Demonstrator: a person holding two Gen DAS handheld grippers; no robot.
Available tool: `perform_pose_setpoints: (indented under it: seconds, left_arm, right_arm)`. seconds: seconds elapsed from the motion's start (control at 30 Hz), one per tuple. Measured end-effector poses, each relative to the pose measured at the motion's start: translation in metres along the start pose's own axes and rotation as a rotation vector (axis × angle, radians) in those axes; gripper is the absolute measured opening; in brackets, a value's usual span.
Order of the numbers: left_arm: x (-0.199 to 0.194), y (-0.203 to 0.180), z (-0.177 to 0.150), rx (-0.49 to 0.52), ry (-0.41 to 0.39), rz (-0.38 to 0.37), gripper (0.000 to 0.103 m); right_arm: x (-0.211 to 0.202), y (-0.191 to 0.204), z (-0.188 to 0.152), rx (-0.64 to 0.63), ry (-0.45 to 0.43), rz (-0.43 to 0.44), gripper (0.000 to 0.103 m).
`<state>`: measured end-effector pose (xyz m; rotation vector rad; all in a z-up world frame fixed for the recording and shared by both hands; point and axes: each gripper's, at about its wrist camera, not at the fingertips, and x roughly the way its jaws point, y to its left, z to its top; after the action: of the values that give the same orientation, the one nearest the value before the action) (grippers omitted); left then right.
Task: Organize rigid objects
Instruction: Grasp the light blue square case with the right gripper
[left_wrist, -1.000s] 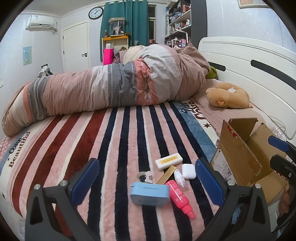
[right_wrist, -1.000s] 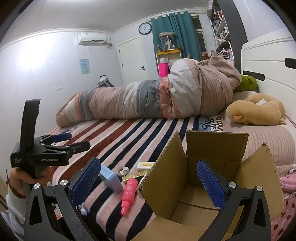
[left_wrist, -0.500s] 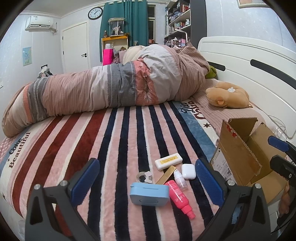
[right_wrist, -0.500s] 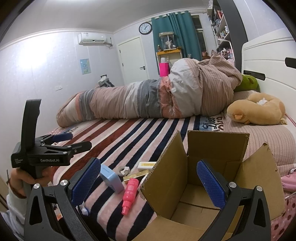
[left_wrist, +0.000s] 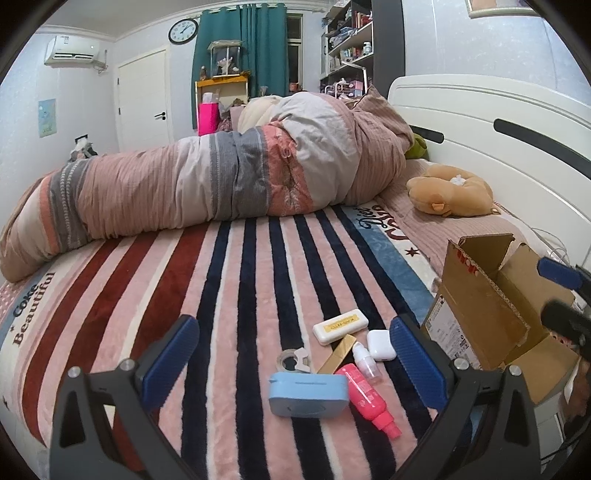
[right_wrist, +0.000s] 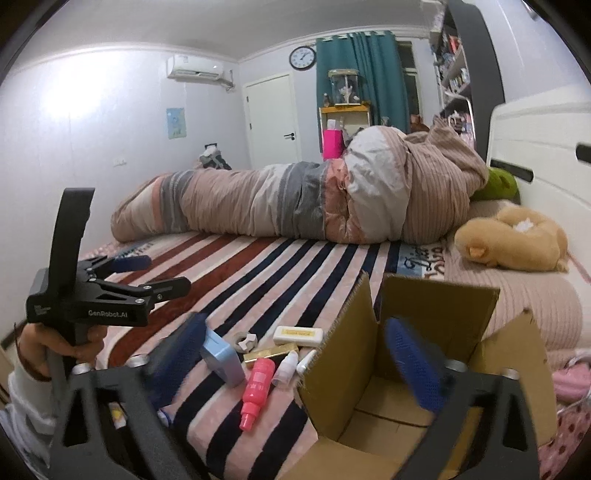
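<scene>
Several small objects lie on the striped blanket: a light blue case (left_wrist: 308, 394), a pink spray bottle (left_wrist: 369, 398), a small clear bottle (left_wrist: 364, 360), a white earbud case (left_wrist: 380, 344), a white box with a yellow label (left_wrist: 340, 326), a gold bar (left_wrist: 337, 354) and a tape roll (left_wrist: 293, 361). An open cardboard box (left_wrist: 491, 310) stands to their right. My left gripper (left_wrist: 291, 363) is open and empty, just short of the objects. My right gripper (right_wrist: 295, 363) is open and empty, over the box's near left corner (right_wrist: 343, 369). The pink bottle (right_wrist: 256, 387) and blue case (right_wrist: 223, 360) show left of the box.
A rolled quilt (left_wrist: 207, 184) lies across the far side of the bed. A tan plush toy (left_wrist: 450, 195) rests by the white headboard (left_wrist: 498, 122). The left gripper (right_wrist: 122, 277) and its hand show at the left in the right wrist view.
The right wrist view has swung left and lifted a little, with blur on its fingers. The left gripper has hardly moved. The objects lie as before.
</scene>
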<state>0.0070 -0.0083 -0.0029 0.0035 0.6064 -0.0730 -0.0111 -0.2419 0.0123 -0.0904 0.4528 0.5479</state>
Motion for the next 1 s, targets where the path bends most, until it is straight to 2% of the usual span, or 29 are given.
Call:
perform_pose_setpoints:
  seconds: [0.1, 0.13, 0.17, 0.23, 0.43, 0.57, 0.7, 0.87, 0.9, 1.0]
  left_arm:
    - [0.008, 0.015, 0.0, 0.003, 0.006, -0.024, 0.103]
    - [0.011, 0.019, 0.0, 0.005, 0.011, -0.03, 0.103]
    - [0.015, 0.025, -0.001, 0.007, 0.018, -0.033, 0.103]
    - [0.022, 0.036, -0.004, 0.002, 0.032, -0.024, 0.103]
    - [0.048, 0.07, -0.02, -0.029, 0.086, 0.021, 0.103]
    - [0.066, 0.088, -0.034, -0.072, 0.129, 0.035, 0.103]
    - [0.077, 0.096, -0.045, -0.1, 0.161, 0.032, 0.103]
    - [0.078, 0.097, -0.049, -0.101, 0.157, 0.03, 0.103]
    - [0.078, 0.097, -0.05, -0.1, 0.158, 0.031, 0.103]
    - [0.076, 0.096, -0.051, -0.092, 0.159, 0.036, 0.103]
  right_arm:
    - [0.003, 0.015, 0.009, -0.056, -0.001, 0.005, 0.074]
    - [0.007, 0.022, 0.012, -0.081, 0.006, 0.018, 0.068]
    - [0.01, 0.027, 0.015, -0.097, 0.014, 0.032, 0.061]
    - [0.022, 0.039, 0.019, -0.137, 0.059, 0.063, 0.057]
    - [0.075, 0.088, 0.008, -0.238, 0.255, 0.172, 0.058]
    - [0.109, 0.107, -0.012, -0.255, 0.367, 0.177, 0.058]
    - [0.141, 0.107, -0.028, -0.238, 0.414, 0.156, 0.058]
    - [0.175, 0.101, -0.044, -0.243, 0.424, 0.132, 0.058]
    - [0.179, 0.101, -0.046, -0.246, 0.433, 0.144, 0.058]
    - [0.176, 0.105, -0.05, -0.233, 0.447, 0.253, 0.058]
